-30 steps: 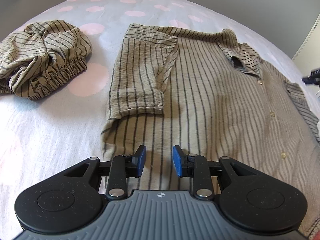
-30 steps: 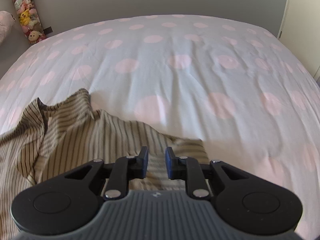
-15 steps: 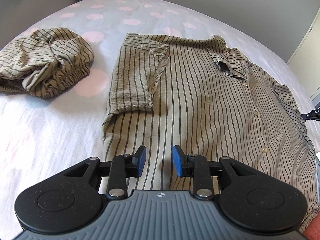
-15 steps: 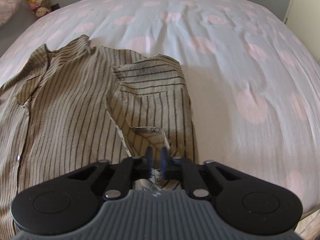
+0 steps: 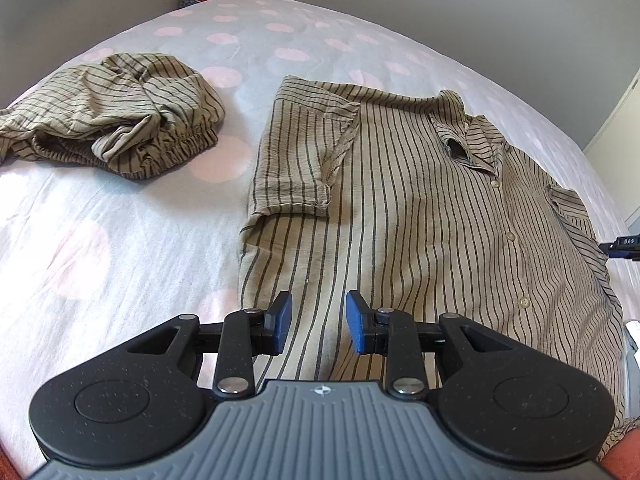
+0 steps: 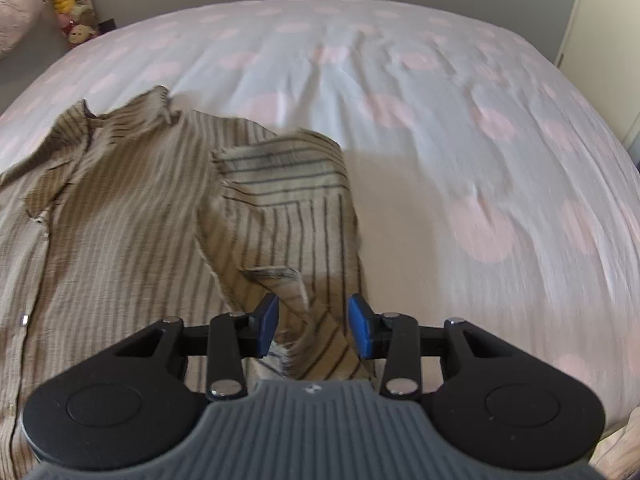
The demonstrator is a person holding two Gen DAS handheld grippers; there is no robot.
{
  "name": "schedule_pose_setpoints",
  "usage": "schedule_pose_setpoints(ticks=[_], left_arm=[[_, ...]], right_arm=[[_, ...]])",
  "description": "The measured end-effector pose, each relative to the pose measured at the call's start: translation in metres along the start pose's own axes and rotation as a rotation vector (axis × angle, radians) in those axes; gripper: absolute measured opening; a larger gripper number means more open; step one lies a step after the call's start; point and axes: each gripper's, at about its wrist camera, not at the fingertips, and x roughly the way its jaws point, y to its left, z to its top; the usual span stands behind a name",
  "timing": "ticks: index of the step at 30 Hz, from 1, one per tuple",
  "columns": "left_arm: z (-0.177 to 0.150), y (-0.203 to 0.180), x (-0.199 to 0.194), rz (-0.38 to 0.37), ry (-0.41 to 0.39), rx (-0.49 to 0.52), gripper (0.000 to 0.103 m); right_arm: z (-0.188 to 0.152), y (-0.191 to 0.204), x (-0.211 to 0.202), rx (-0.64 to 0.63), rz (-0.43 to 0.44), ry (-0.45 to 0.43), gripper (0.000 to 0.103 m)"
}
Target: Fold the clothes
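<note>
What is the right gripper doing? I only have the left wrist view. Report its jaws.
Observer: The right gripper is open. Its jaws stand apart and pinch nothing.
Operator: Tell me where the right sleeve lies.
Observer: The right sleeve is folded inward over the shirt, and its fabric runs between the open jaws.
Operator: Check the bed beside it.
Observer: To the right of the sleeve, the bedsheet shows wrinkles and pink dots. The view is blurred there.
</note>
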Motion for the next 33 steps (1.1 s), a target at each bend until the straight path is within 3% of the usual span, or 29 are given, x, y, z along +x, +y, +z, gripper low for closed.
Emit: schedule_pose_setpoints(ticks=[1,2,3,9,15,19,23,28,33], left_arm=[[-0.001,0.001,-0.001,0.003,0.001,-0.005,0.026],[-0.002,0.002,-0.002,0.004,0.002,-0.009,0.026],[-0.002,0.002,-0.001,0.003,0.003,-0.011,0.026],[-0.007,0.002,0.001,-0.005,0.010,-0.020,0.026],[-0.012,0.002,0.002,-0.011,0.017,-0.029,0.026],[-0.009,0.005,0.001,-0.001,0.011,-0.038,0.026],[-0.005,0.005,0.006,0.009,0.012,-0.024,0.027],[0.000,0.002,0.015,0.024,0.014,-0.005,0.027],[0.005,-0.001,0.021,0.036,0.014,0.001,0.027]], right_arm=[[-0.002,0.000,0.000,0.001,0.007,-0.005,0.030],[-0.004,0.001,-0.001,0.002,0.013,-0.009,0.008],[-0.006,0.001,-0.001,0.003,0.020,-0.014,0.002],[-0.014,0.022,-0.021,-0.077,0.119,-0.024,0.002],[-0.030,0.048,0.005,-0.153,0.153,0.085,0.002],[-0.034,0.041,0.019,-0.107,0.171,0.128,0.014],[-0.019,0.035,0.000,-0.085,0.197,0.055,0.031],[0.019,0.026,-0.005,-0.065,0.120,-0.069,0.030],[0.057,-0.003,0.034,0.041,0.043,-0.107,0.031]])
